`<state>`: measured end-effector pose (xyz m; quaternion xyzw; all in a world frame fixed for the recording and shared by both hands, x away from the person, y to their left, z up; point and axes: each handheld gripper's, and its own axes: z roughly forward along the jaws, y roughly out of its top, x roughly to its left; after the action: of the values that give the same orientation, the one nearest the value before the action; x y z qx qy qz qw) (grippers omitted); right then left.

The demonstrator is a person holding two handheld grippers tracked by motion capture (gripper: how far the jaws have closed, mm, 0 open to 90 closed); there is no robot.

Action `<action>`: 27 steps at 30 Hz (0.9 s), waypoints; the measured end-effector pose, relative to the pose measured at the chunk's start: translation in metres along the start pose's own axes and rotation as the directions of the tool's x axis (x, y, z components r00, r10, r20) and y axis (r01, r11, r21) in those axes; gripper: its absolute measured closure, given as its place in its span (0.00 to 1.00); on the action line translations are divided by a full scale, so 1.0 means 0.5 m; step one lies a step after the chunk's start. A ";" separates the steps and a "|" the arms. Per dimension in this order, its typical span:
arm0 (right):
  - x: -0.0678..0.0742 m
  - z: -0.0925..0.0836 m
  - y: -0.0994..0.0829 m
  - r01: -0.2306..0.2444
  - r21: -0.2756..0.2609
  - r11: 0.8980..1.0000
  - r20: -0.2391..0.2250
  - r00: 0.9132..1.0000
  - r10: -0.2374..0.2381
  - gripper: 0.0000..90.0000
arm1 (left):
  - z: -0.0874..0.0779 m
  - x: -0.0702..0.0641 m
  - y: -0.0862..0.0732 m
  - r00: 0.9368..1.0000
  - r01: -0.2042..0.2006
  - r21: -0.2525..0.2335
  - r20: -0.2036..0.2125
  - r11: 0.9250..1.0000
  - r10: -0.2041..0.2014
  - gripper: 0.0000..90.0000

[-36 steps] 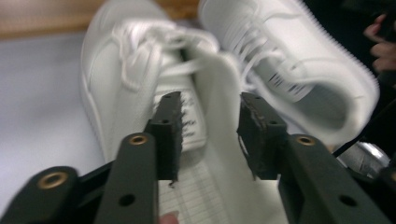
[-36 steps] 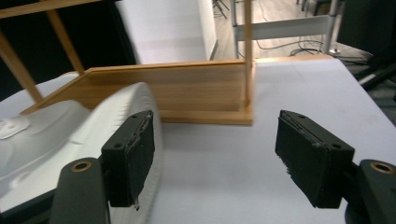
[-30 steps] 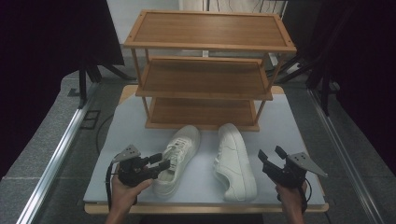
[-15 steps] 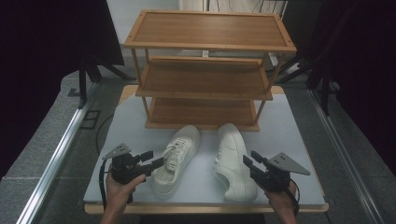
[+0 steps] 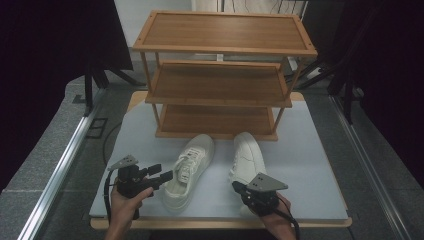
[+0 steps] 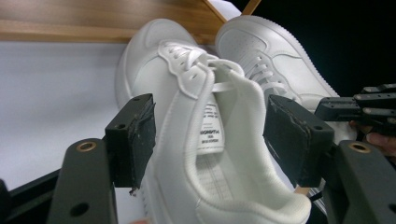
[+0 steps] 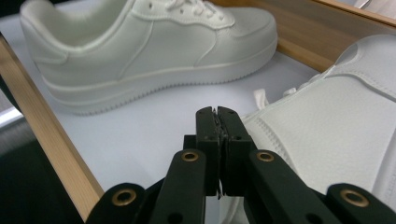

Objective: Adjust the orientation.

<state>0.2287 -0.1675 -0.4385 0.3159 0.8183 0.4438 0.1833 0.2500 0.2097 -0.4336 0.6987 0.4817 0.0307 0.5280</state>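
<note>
A: Jaws status? Left gripper (image 6: 212, 140) wide apart, straddling the heel collar of the left sneaker (image 5: 187, 169), not clamped. Right gripper (image 7: 217, 116) pressed together, empty, beside the right sneaker (image 5: 247, 156).

B: Progress?

A: Looks early. Both shoes on the worktop (image 5: 305, 165), just before the rack (image 5: 220, 75).

B: Rack contents?

A: All three shelves bare.
</note>
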 end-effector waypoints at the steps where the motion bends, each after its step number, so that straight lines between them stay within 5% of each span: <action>1: 0.005 0.001 0.000 0.008 0.016 1.000 0.009 1.000 -0.008 0.98 | -0.002 0.001 0.000 1.000 0.003 0.001 -0.003 1.000 -0.003 0.38; 15: 0.001 -0.004 -0.004 -0.002 0.068 0.998 0.010 1.000 0.002 0.97 | -0.004 0.001 -0.001 1.000 0.016 0.034 0.002 0.999 -0.016 0.38; 27: -0.017 -0.020 -0.007 -0.024 0.058 0.998 0.015 1.000 0.023 0.98 | -0.008 0.008 -0.004 1.000 0.024 0.038 -0.007 0.999 -0.023 0.38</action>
<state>0.2279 -0.1808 -0.4357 0.3339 0.8259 0.4194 0.1747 0.2486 0.2154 -0.4349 0.7029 0.4922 0.0175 0.5133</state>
